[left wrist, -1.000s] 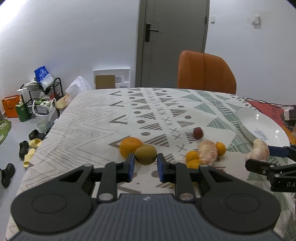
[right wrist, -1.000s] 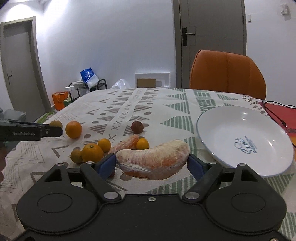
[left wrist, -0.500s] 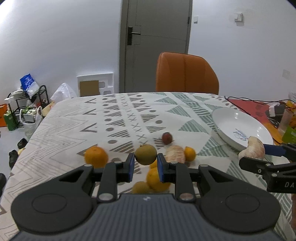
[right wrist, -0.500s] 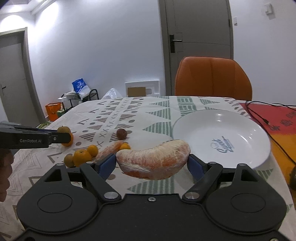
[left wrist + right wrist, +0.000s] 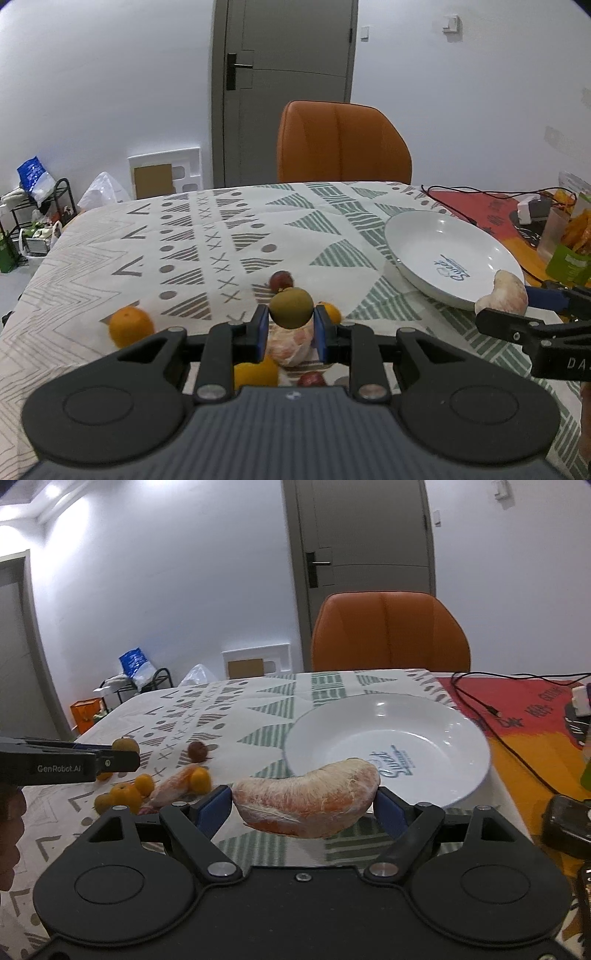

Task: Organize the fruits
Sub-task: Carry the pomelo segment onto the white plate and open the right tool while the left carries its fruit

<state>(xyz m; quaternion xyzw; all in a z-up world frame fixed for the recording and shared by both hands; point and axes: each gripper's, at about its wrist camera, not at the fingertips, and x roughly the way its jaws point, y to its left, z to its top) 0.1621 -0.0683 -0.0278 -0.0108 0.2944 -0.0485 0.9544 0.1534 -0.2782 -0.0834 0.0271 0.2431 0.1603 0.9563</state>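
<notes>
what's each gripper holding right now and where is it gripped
Left gripper: small green-brown fruit, pinched at its sides. Right gripper: peeled pomelo segment, clamped at its two ends.

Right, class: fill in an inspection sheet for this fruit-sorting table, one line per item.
Surface: patterned tablecloth, red mat at its right end.
Job's things: white plate empty; oranges, a peeled segment and small dark fruits loose on the cloth.
Clutter: snack packets at far right.
Grippers: left gripper holds a green-brown fruit; right gripper holds a pomelo segment.
Cables: black cable crosses the mat.
Surroundings: orange chair, grey door, floor rack.
</notes>
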